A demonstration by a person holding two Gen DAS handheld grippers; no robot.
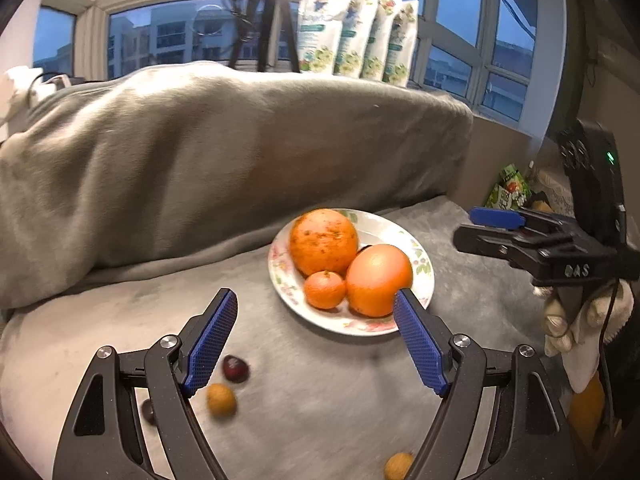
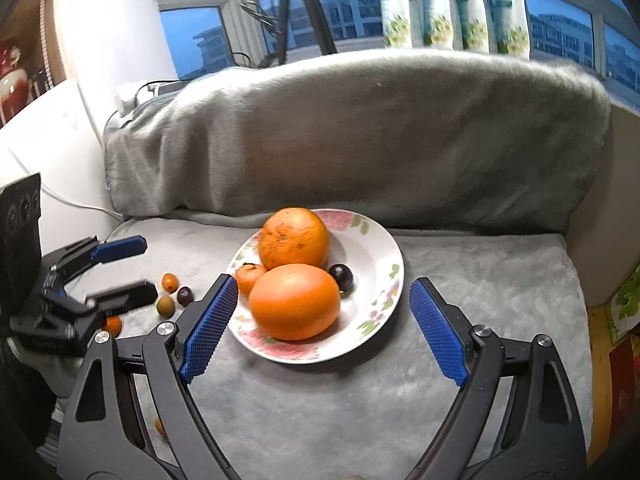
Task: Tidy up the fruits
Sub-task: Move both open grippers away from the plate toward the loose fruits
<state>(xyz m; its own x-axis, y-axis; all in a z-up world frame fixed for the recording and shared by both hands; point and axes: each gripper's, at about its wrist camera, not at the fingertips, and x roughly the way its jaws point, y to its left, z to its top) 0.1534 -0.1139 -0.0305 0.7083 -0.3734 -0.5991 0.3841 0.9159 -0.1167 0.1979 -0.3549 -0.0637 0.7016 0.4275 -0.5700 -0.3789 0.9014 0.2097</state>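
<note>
Now both your tools, left tool and right tool, gape empty above the grey plush sofa seat. Three oranges fill the floral white plate; next, reach the small loose fruits near its left edge.

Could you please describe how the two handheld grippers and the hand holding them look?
Both grippers are alike: the left gripper and the right gripper have black, angular linkage arms with silver pivot bolts and blue, finely textured finger pads. In the left wrist view, the right gripper's black body bears pale lettering and a small green light. The hand under it wears a cream glove.
</note>
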